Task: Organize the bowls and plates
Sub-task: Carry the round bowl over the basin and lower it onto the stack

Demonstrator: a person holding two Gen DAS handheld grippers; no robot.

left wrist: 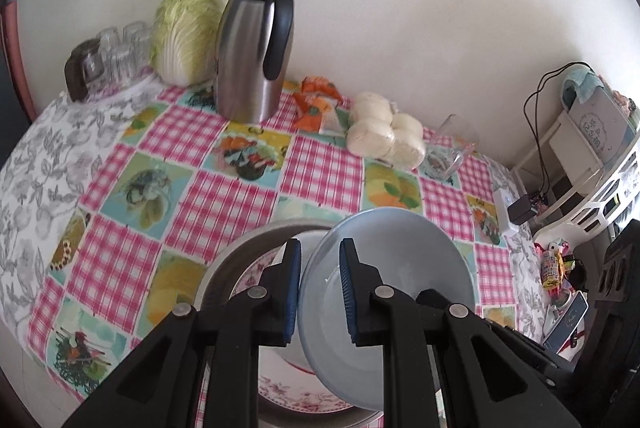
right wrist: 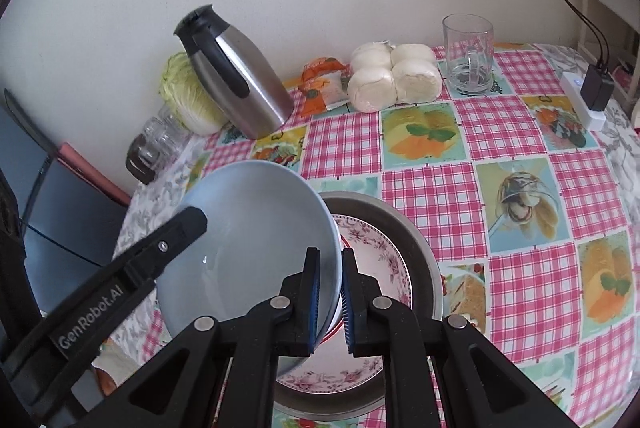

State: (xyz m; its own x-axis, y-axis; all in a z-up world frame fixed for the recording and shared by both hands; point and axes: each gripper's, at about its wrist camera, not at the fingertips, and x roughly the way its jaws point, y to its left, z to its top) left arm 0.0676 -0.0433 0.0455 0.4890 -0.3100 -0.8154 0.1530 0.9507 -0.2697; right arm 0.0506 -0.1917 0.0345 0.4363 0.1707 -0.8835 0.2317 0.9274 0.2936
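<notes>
A pale blue bowl (left wrist: 384, 268) (right wrist: 248, 248) hangs tilted above a pink floral plate (left wrist: 298, 394) (right wrist: 380, 260), which lies inside a grey metal basin (left wrist: 224, 264) (right wrist: 426, 260). My left gripper (left wrist: 320, 280) is shut on the bowl's rim, one pad outside and one inside. On the opposite rim my right gripper (right wrist: 331, 298) is shut the same way. The right wrist view also shows a left gripper finger (right wrist: 176, 236) reaching over the bowl's far side. A white dish with a red edge (right wrist: 334, 332) shows under the bowl, mostly hidden.
On the checked tablecloth stand a steel jug (left wrist: 248, 48) (right wrist: 240, 84), a cabbage (left wrist: 186, 32), several glasses (left wrist: 116, 52), wrapped buns (left wrist: 386, 132) (right wrist: 394, 76), snack packets (left wrist: 316, 104) and a glass mug (right wrist: 468, 54). A power strip (right wrist: 580, 100) and white rack (left wrist: 592, 164) sit at the right.
</notes>
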